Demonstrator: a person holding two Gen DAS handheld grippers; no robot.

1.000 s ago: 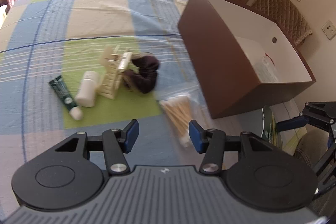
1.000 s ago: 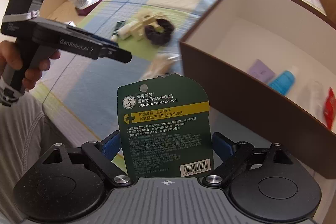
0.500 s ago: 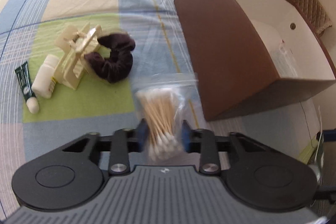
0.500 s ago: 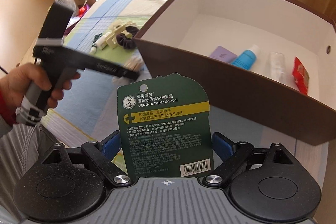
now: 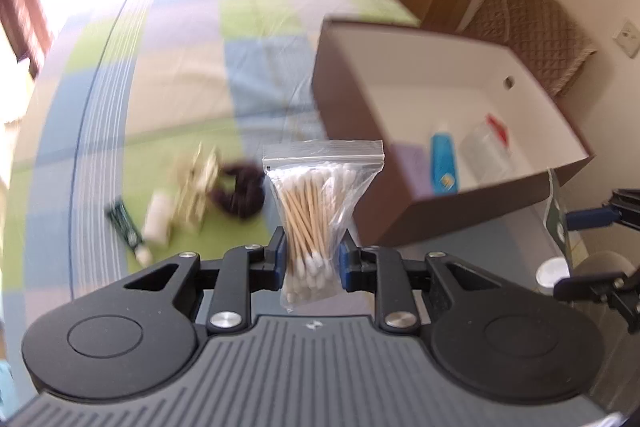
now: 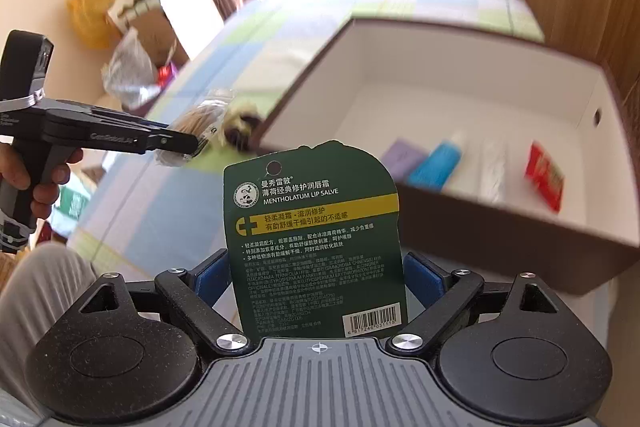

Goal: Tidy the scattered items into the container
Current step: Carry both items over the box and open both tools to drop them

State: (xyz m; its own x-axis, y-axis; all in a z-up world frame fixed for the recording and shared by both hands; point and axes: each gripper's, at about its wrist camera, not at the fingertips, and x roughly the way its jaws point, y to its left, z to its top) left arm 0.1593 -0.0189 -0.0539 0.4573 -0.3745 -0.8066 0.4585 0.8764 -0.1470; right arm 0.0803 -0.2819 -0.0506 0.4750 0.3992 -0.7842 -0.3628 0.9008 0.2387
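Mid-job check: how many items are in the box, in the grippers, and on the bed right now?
In brown box: 4 (purple packet, blue tube, clear bottle, red packet)
In grippers: 2 (cotton swab bag, green lip salve card)
On bed: 4 (green tube, white bottle, cream clip, dark scrunchie)
Total: 10

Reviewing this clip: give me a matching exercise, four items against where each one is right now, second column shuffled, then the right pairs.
Items:
1. bag of cotton swabs
2. lip salve card
3. blue tube
4. dark scrunchie

Places:
A. lying inside the brown box
B. clamped in the right gripper
C. loose on the checked bedcover
D. clamped in the left gripper

Pairs: 1-D, 2-B, 3-A, 4-C
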